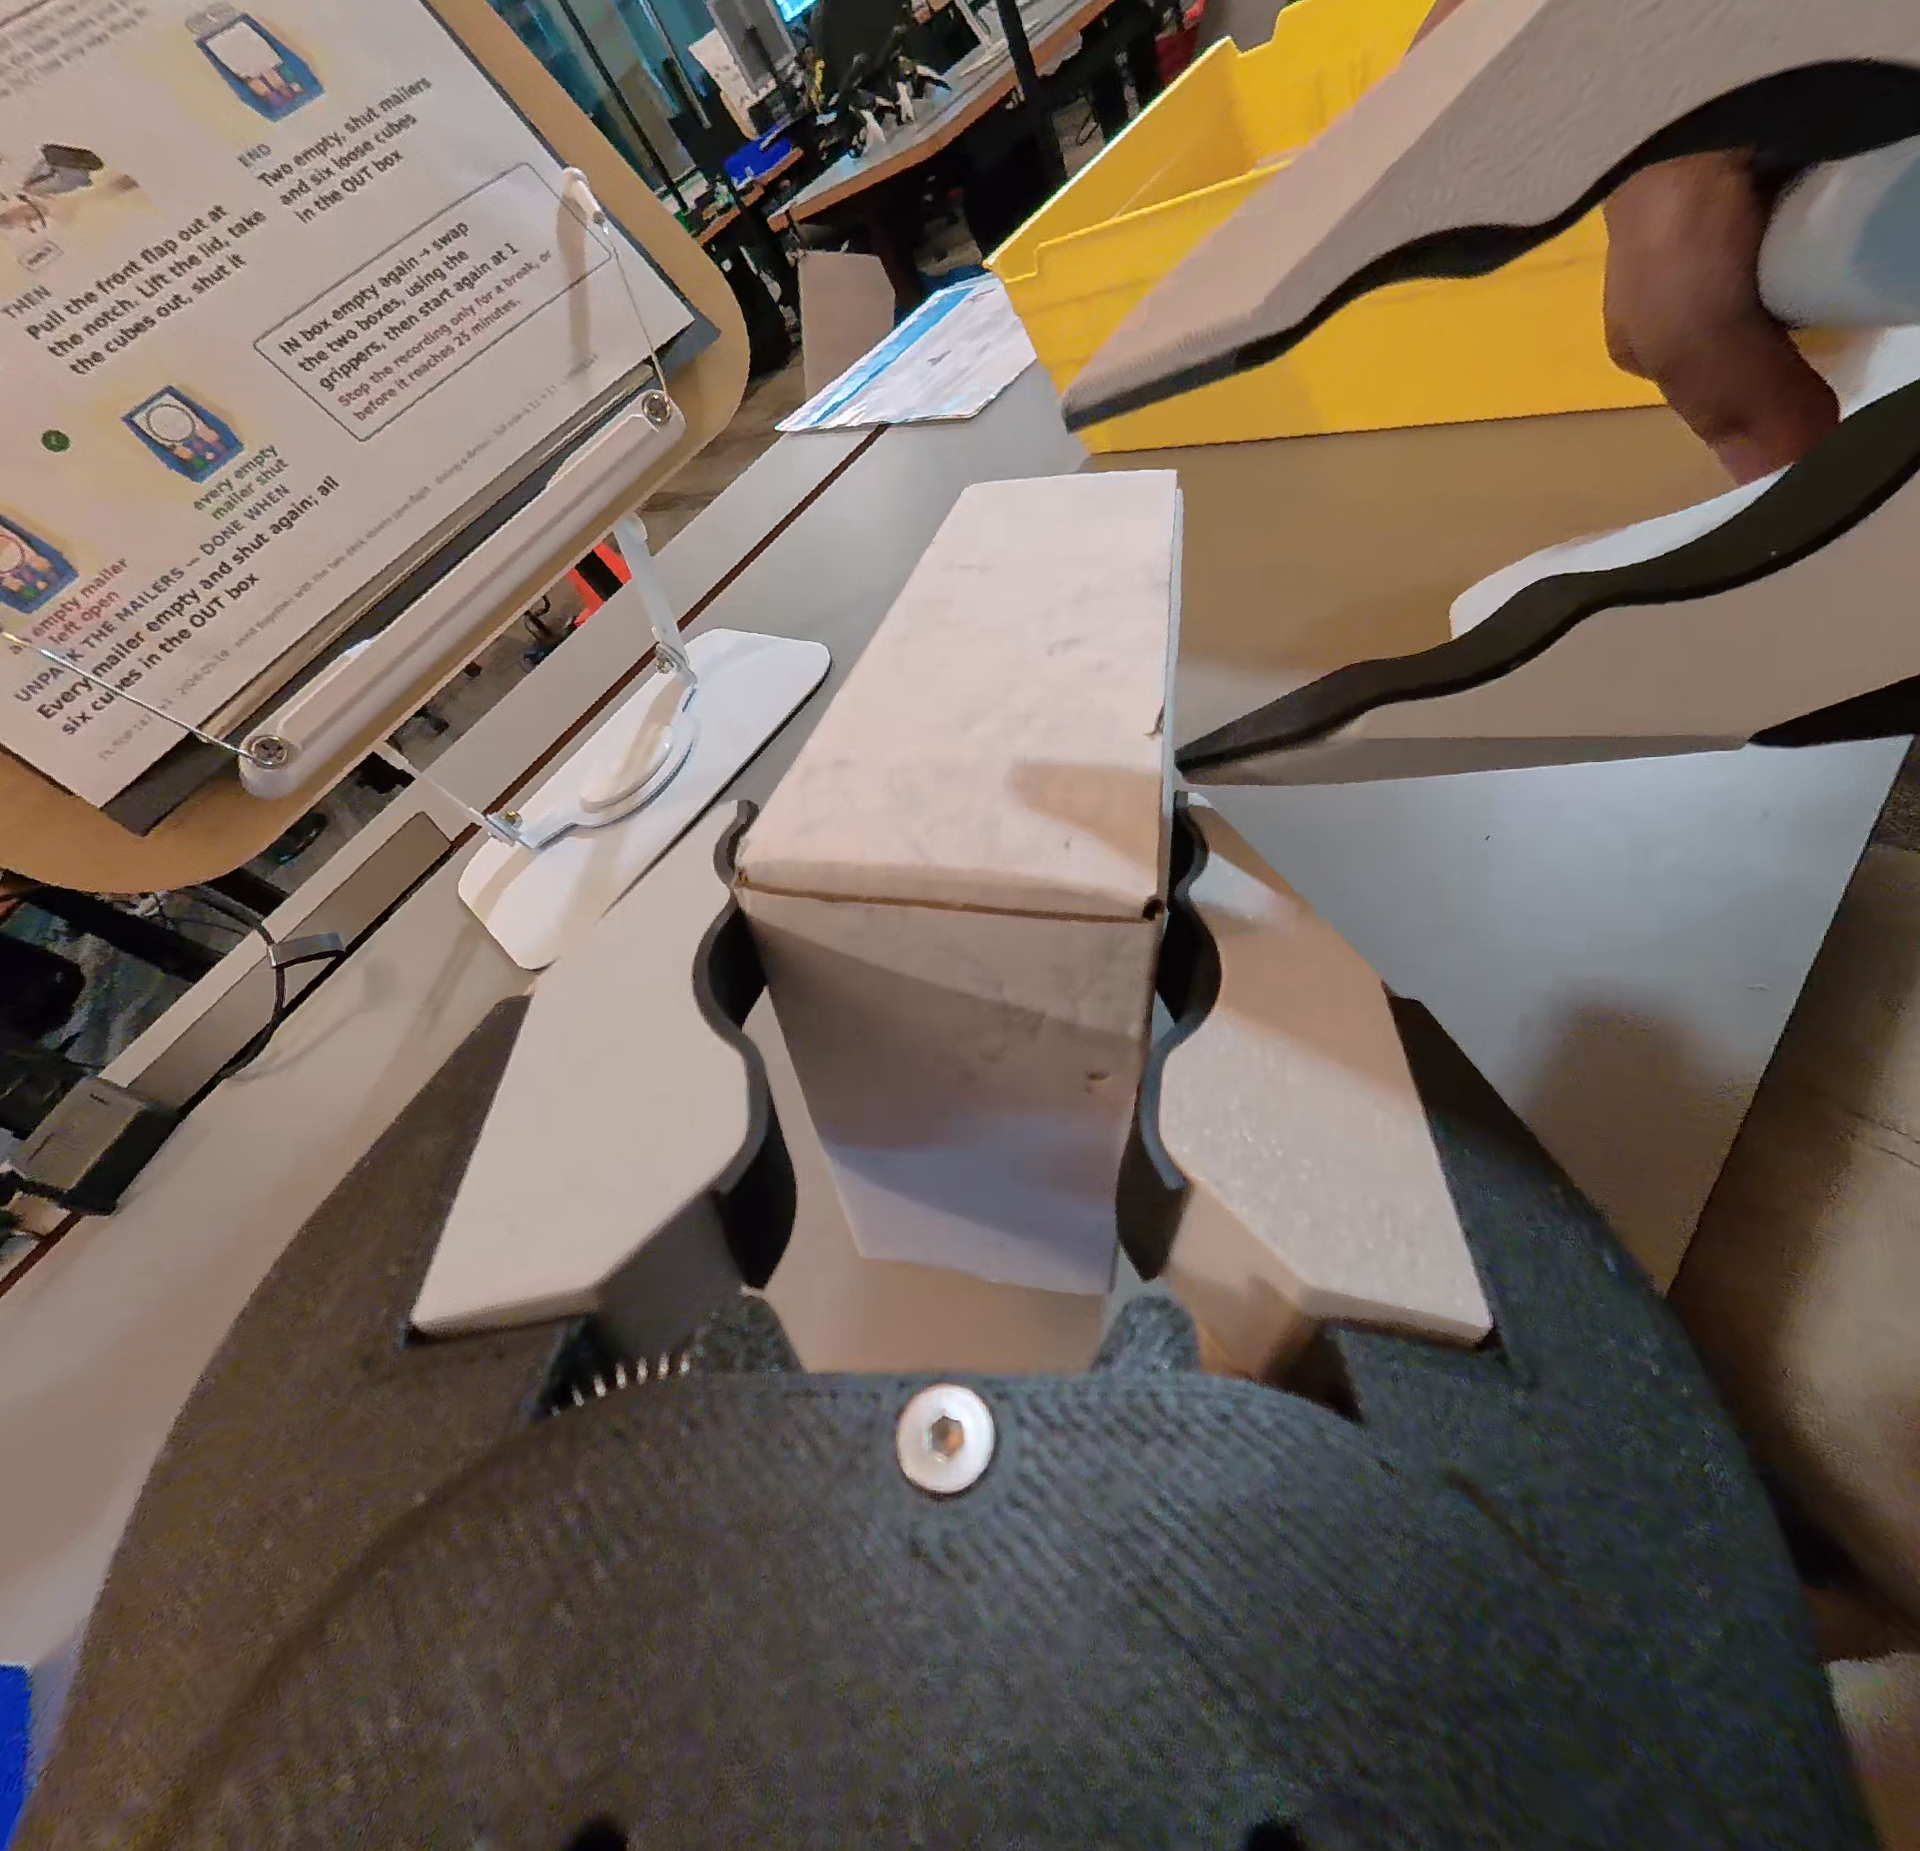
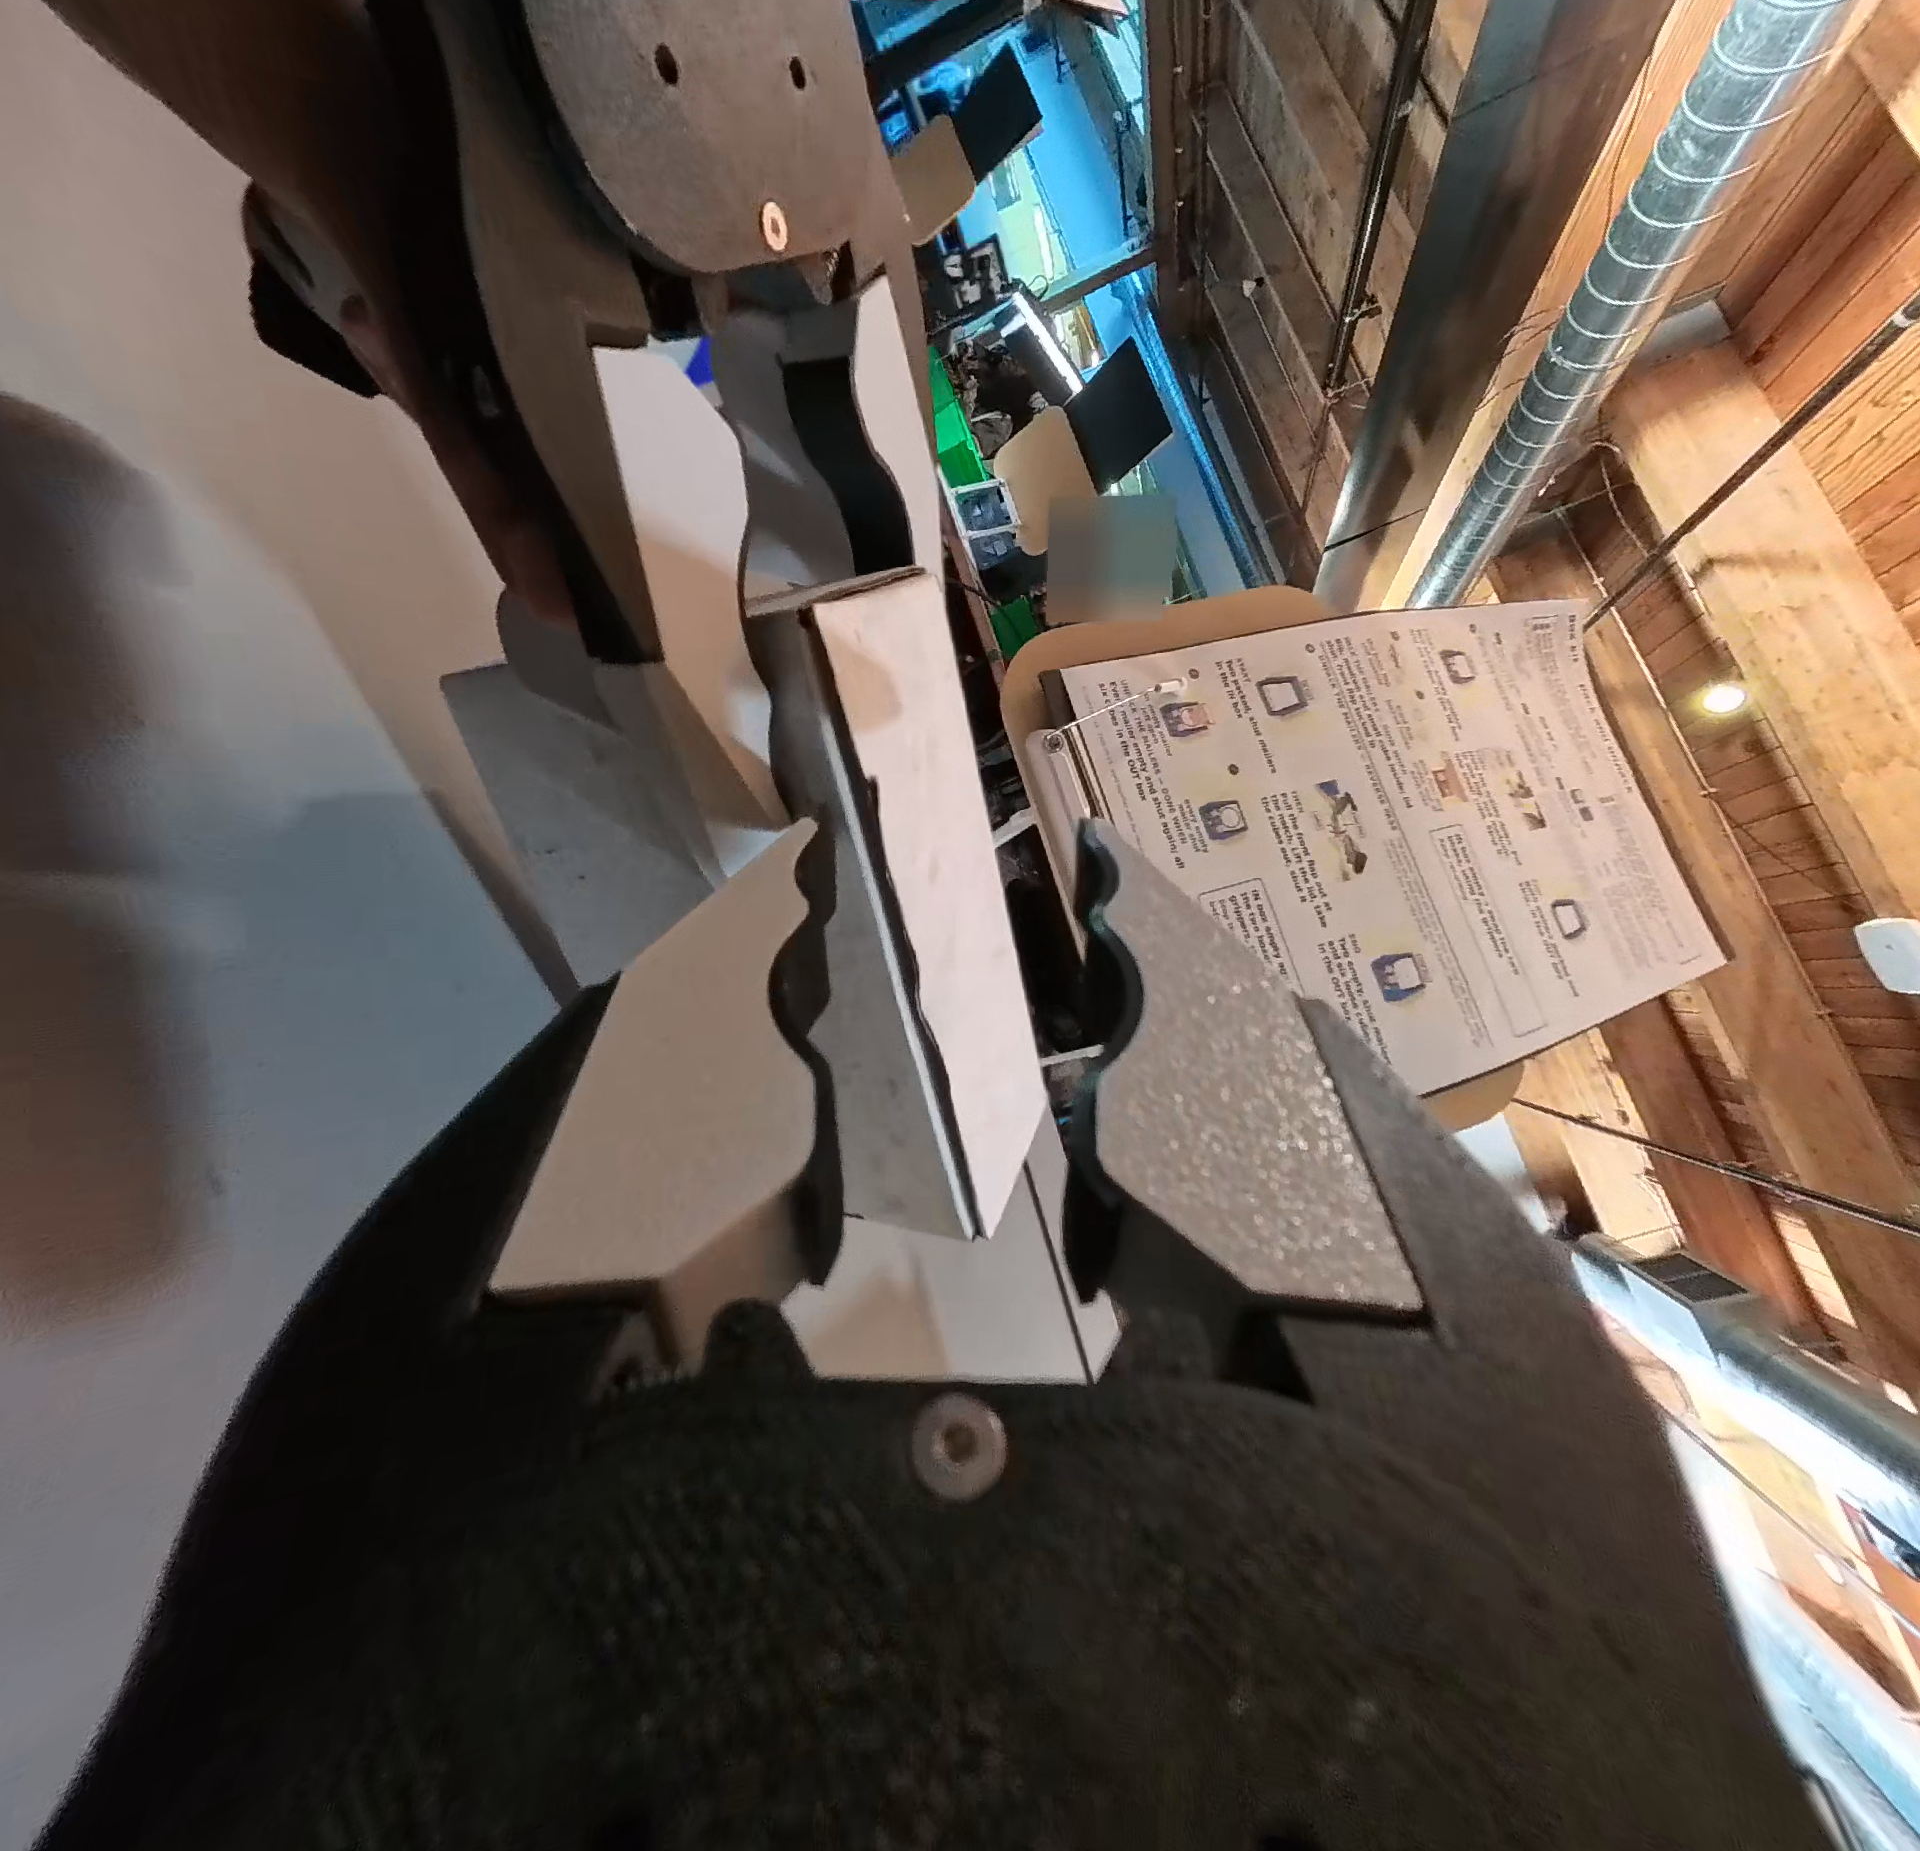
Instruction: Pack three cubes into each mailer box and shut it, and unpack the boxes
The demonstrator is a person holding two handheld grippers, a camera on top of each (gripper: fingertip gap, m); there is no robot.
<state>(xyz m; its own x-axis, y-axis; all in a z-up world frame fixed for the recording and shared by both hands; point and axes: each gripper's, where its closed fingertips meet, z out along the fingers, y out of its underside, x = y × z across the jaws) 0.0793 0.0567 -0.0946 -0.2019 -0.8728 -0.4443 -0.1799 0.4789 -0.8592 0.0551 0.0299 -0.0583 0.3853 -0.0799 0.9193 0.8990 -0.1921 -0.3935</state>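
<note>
You've got 1 mailer box in play, white cardboard, scuffed, a long flat slab w/ lid shut. Its long axis runs straight away from your left gripper, which pinches the near end, both wavy black-edged pads pressed on its sides. It's held up off the grey table.

Your right gripper straddles the far end of the same box; in the right wrist view one finger touches the box, the other finger stands apart from it, so it's spread, not clamping.

Also 1 yellow plastic bin behind, smooth-walled, and 1 printed instruction sheet on a white stand. No. of cubes inside: can't tell.
</note>
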